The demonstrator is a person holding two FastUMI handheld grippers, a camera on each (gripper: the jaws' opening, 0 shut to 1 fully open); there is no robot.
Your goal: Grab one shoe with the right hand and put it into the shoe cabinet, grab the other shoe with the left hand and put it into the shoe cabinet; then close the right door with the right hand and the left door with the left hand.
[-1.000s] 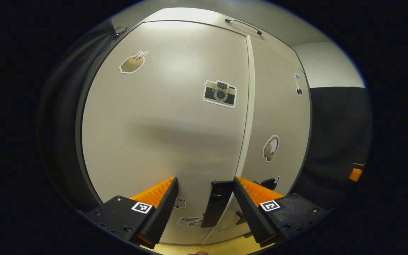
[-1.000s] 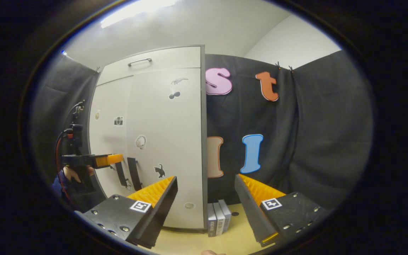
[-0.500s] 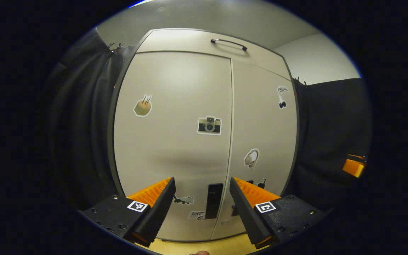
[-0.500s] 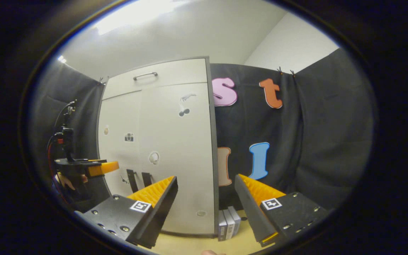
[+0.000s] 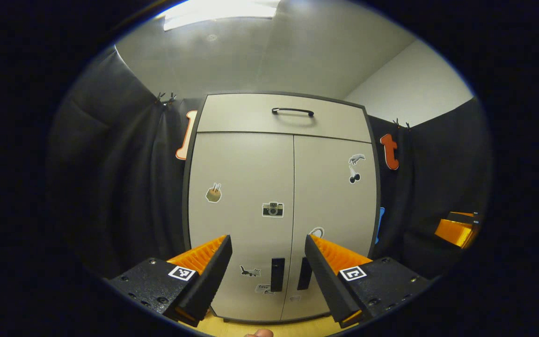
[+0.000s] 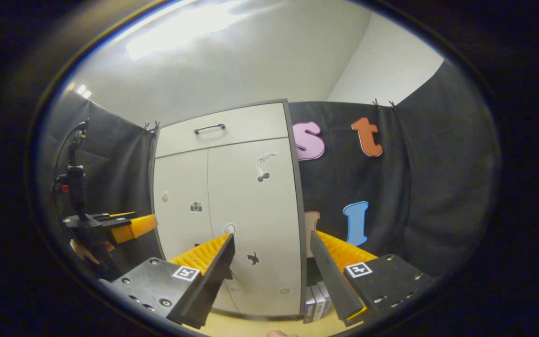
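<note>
The tall pale-grey shoe cabinet [image 5: 283, 206] stands against the black cloth wall, and both of its doors are closed flush, so whatever it holds is hidden. In the left gripper view the left door [image 5: 241, 220] and the right door [image 5: 332, 210] meet along a thin vertical seam, with two dark upright pull handles [image 5: 277, 274] side by side low down at that seam. Above the doors runs a shut drawer front [image 5: 283, 117] with a dark bar handle [image 5: 293, 111]. Small stickers dot the doors, among them a camera sticker [image 5: 273, 209] on the left door.

The left tool [image 5: 265, 262] hangs in front of the cabinet, apart from it, its fingers spread wide and holding nothing. The right tool [image 6: 272, 262] is likewise spread wide and empty, off to the cabinet's right side. A few pale upright boxes [image 6: 317, 302] stand on the yellow wooden floor [image 6: 251, 325] just beside the cabinet's right bottom corner.
</note>
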